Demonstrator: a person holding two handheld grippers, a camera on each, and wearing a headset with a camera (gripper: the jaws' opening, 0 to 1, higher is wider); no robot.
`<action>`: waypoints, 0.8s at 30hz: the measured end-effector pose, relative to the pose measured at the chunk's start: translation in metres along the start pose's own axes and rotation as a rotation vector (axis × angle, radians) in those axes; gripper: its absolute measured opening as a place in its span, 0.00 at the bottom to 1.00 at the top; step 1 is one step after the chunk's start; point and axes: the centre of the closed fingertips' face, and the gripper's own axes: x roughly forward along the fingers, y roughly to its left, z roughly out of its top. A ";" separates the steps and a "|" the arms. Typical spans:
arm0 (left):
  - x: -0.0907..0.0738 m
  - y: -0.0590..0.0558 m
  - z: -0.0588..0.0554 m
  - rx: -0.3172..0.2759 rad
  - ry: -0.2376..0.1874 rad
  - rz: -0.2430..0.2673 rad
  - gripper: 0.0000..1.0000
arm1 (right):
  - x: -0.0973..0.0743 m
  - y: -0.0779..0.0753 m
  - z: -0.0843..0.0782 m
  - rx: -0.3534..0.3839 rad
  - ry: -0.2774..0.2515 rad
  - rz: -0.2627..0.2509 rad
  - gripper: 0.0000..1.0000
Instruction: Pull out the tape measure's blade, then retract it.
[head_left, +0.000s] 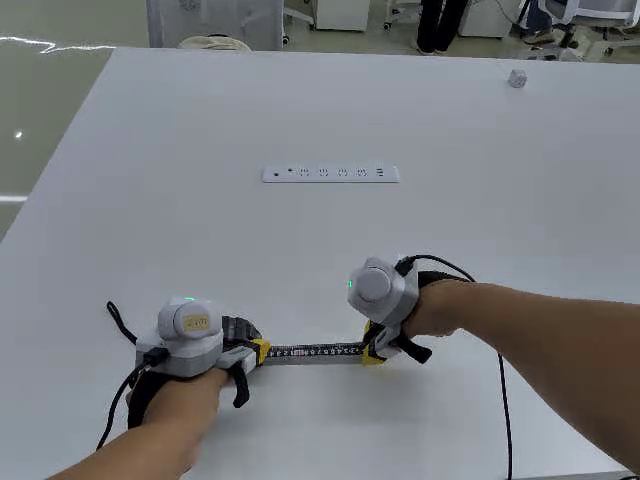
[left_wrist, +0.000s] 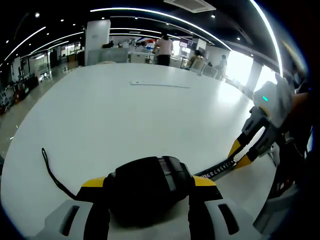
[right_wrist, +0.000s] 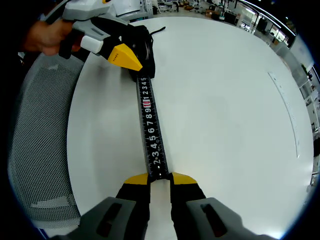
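Tape measure case (head_left: 240, 332), black, sits at the lower left of the head view, low over the white counter (head_left: 300, 250). Contact between case and counter surface cannot be confirmed.

Left tongs (head_left: 250, 352): clenched on the tape measure case. In the left gripper view the two yellow-tipped jaws press against the left and right sides of the case, which sits at the bottom centre of the frame. A thin black strap (left_wrist: 52, 172) runs from the case to the left and lies on the counter.

Blade (head_left: 315, 351): partly extended. In the head view it runs as a straight dark strip from the case rightward to the right tongs (head_left: 372, 352). In the right gripper view it spans from the bottom centre up to the case at the upper left, with printed numerals facing the camera.

Right tongs: clenched on the free end of the blade. In the right gripper view the yellow jaw tips stand close together with the blade passing between them; the end hook is hidden between the jaws.

A person's hand holds each tool, with black cables trailing from both.

Other items: a white power strip (head_left: 330, 174) lies flat at the upper centre of the head view, well apart from the tape measure. A small grey object (head_left: 517, 78) sits at the upper right. A grey mesh chair (right_wrist: 40, 150) shows beside the counter edge at the left of the right gripper view.
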 end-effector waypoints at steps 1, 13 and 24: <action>0.000 0.000 0.000 0.000 0.000 0.000 0.60 | 0.000 0.000 0.000 0.000 0.000 0.001 0.14; 0.000 0.000 -0.001 -0.004 0.004 -0.007 0.60 | 0.004 0.000 0.006 0.003 -0.006 -0.001 0.14; 0.001 0.000 0.000 -0.005 0.004 -0.006 0.60 | 0.005 0.001 0.010 -0.002 -0.012 -0.001 0.14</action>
